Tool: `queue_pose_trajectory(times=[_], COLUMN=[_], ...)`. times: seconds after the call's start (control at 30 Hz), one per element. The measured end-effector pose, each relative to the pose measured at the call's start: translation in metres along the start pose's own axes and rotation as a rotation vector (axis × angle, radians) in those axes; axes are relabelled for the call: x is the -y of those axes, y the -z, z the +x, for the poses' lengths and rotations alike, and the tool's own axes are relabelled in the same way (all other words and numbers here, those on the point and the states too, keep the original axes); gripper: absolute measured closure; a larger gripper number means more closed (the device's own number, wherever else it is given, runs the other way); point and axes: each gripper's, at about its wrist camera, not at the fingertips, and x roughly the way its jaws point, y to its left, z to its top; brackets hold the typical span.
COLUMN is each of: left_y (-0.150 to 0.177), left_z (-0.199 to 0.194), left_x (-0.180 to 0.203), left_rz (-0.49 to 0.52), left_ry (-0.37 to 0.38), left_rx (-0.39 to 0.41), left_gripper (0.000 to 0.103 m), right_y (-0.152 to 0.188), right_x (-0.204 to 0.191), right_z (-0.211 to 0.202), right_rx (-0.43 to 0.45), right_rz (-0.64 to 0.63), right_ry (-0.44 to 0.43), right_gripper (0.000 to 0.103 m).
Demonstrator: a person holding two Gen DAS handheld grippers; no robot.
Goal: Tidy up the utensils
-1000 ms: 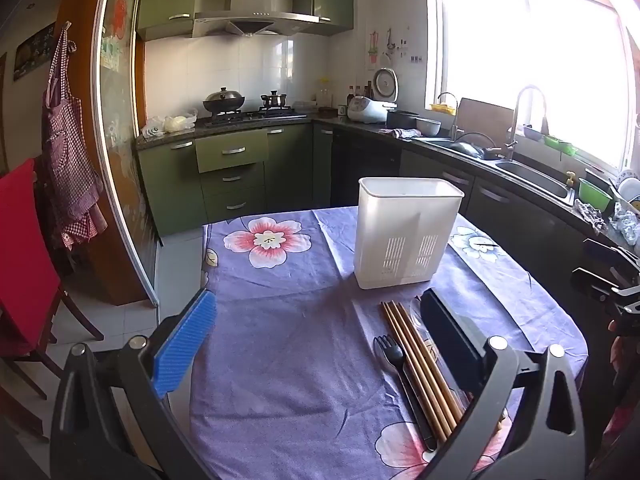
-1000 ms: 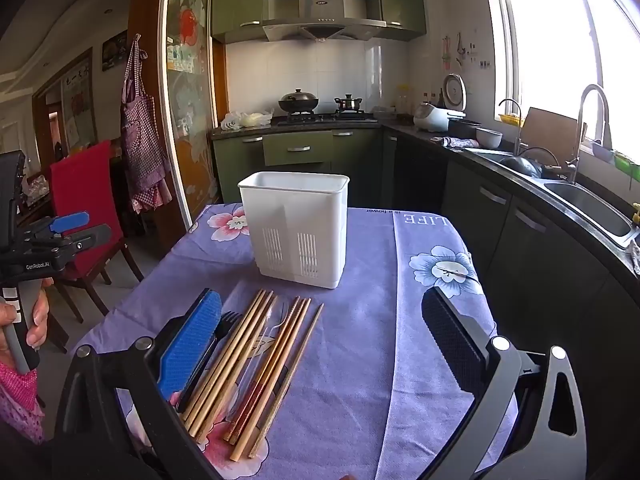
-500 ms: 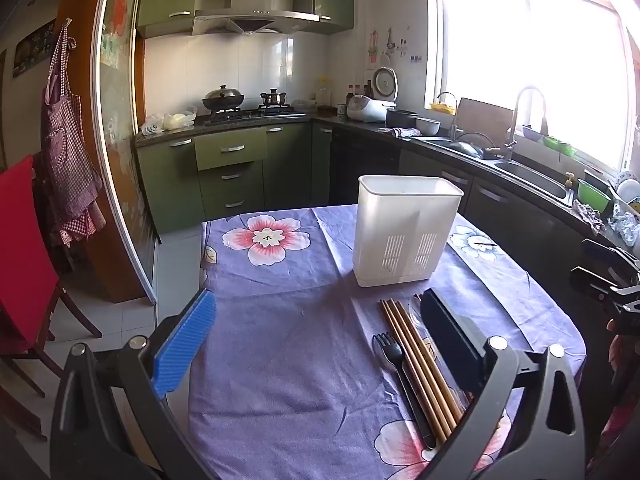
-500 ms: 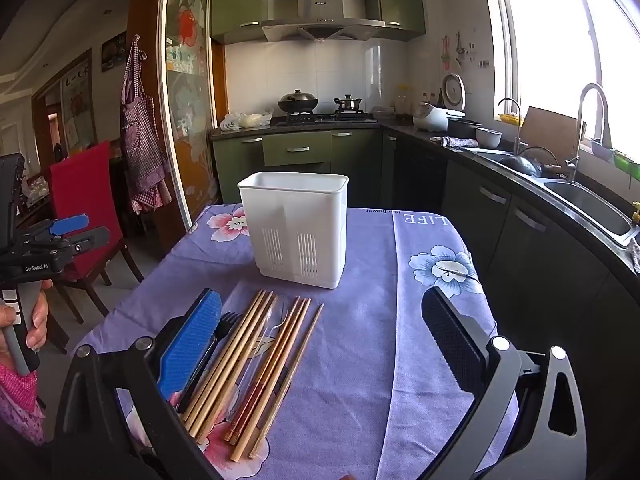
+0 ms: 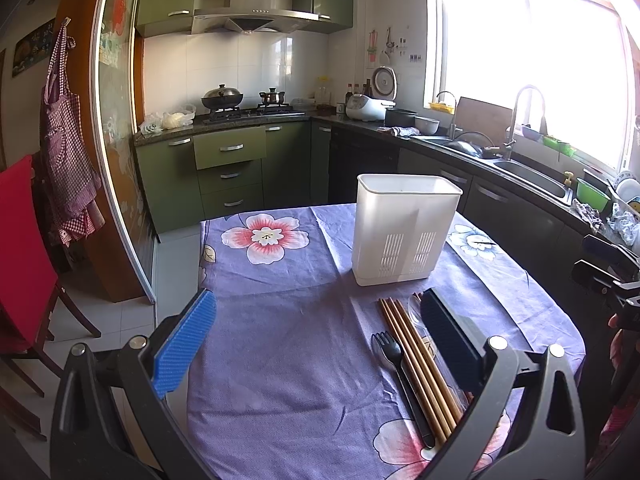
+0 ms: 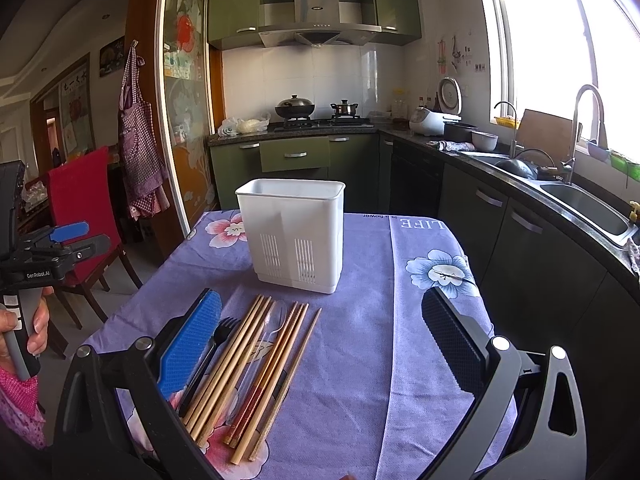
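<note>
Chopsticks (image 6: pixel 256 364): wooden, several, side by side on the cloth; long axis from the near edge of the table toward the holder, tips leaning a little right in the right wrist view.
Fork (image 6: pixel 212 350): black plastic, left of the chopsticks, parallel to them, tines toward the holder.
Spoon (image 6: pixel 266 344): clear plastic, between the chopsticks, hard to see.
Holder (image 6: pixel 294 234): white plastic, upright, two compartments, slotted vents low on the front; just beyond the utensil tips, not touching them.
Table (image 6: pixel 360 340): covered with purple cloth with flower print.
Room: green kitchen cabinets (image 5: pixel 230 168), stove with wok (image 5: pixel 222 98), sink (image 6: pixel 584 200) under a bright window, red chair (image 6: pixel 82 204) at left.
Left claw (image 5: pixel 316 344): wide open, empty, above the cloth; fork and chopsticks lying just inside and under the black right finger (image 5: pixel 448 340).
Right claw (image 6: pixel 322 344): wide open, empty; fork partly under the blue left finger (image 6: pixel 190 344), chopsticks between the two fingers, nearer the left one.
Hand (image 6: pixel 28 328): at left edge of right wrist view, around the handle of the left claw.
</note>
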Motion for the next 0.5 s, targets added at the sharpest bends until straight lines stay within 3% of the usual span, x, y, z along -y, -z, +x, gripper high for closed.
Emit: queue_pose_trajectory(times=[0.5], left_y=[-0.0003], left_z=[-0.0002], left_x=[-0.0004], left_rz=[0.0], left_ry=[0.001], left_rx=[-0.001], left_gripper=[0.006], right_y=[-0.001], right_x=[0.0009], right_z=[-0.001], right_rx=[0.004], right_rz=[-0.002], right_ry=[-0.002], right_gripper=[0.004])
